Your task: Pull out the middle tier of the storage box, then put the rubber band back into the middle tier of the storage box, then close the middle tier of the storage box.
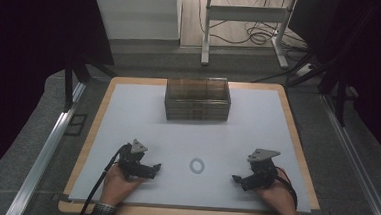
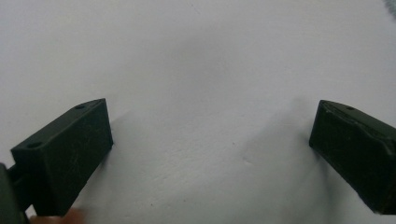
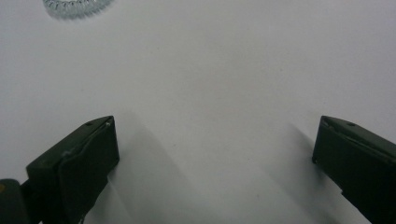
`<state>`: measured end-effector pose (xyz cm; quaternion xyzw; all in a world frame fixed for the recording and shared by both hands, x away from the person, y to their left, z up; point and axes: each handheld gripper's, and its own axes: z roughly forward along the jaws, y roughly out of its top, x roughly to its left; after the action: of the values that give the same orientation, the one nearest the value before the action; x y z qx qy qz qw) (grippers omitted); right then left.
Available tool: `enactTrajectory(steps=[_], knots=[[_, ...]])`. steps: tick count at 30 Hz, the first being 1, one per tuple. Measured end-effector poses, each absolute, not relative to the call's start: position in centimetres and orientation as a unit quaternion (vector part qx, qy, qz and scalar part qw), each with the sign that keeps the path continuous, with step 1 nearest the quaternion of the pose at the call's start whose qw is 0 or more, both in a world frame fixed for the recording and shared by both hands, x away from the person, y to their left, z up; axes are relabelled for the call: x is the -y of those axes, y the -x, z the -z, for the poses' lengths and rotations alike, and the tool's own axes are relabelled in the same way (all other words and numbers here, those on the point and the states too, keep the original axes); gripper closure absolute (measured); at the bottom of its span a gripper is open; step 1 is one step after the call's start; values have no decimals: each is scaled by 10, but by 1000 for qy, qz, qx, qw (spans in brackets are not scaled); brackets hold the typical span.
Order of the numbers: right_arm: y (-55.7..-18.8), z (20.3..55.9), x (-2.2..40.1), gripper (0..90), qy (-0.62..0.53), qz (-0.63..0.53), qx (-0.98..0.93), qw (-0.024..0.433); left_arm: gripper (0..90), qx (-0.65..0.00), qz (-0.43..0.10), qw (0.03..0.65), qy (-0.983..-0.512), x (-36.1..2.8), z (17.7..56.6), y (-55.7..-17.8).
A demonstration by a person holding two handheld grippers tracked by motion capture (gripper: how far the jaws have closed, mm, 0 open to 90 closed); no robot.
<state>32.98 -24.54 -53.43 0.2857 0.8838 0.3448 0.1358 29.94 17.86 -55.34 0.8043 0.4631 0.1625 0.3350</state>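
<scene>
A small clear coiled ring (image 1: 197,165) lies on the white table top (image 1: 186,137), between the two hands; its edge shows at the top left of the right gripper view (image 3: 77,7). My left gripper (image 1: 155,168) rests low near the front edge, left of the ring, pointing right. Its jaws stand wide apart in the left gripper view (image 2: 210,135) with only bare table between them. My right gripper (image 1: 236,180) sits right of the ring, pointing left. It is open too (image 3: 215,149), holding nothing.
A clear brownish plastic box with compartments (image 1: 197,99) stands at the back middle of the table. The table has a wooden rim (image 1: 93,126). Beyond it are a white stand's legs and cables (image 1: 255,34) on the floor.
</scene>
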Motion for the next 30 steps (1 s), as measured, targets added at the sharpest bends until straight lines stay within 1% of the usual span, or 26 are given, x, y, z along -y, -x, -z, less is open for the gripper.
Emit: enactTrajectory(steps=[30], knots=[[-329,535,246,0,-289,-346,-882,137,0,-463,-163,335,-804,-179,553,-299]])
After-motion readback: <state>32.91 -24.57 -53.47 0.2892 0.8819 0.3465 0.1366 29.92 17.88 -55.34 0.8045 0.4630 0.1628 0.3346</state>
